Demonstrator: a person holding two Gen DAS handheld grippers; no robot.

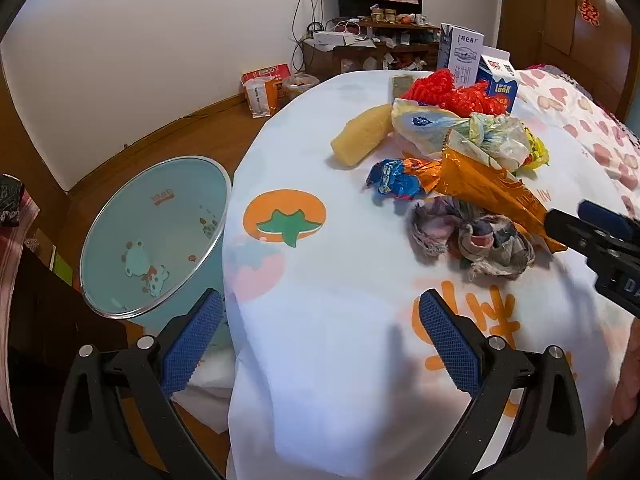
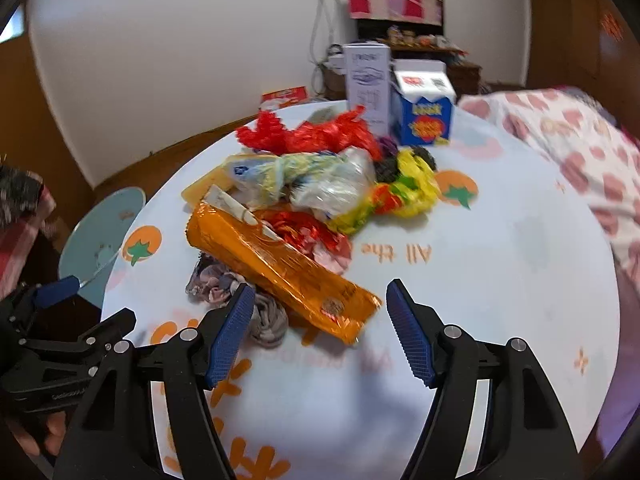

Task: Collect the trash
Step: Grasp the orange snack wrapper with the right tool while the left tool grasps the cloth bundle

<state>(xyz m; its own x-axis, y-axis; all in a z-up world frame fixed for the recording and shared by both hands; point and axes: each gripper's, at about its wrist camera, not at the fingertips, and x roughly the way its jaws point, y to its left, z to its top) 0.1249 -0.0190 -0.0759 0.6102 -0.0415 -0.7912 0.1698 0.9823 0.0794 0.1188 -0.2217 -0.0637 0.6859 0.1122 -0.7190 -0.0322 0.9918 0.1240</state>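
A pile of trash lies on the round table's white printed cloth. A long orange wrapper lies on top of it, above a crumpled grey-pink rag. My right gripper is open, and the wrapper's near end lies between its fingers without touching the pads. My left gripper hangs open and holds nothing over the table's near left edge, beside the light blue bin. Also in the pile are a blue wrapper, a yellow sponge-like block and red mesh.
Two cartons stand upright at the table's far side. A pink-patterned quilt lies to the right. The bin stands on the wooden floor left of the table. A shelf with clutter is against the far wall.
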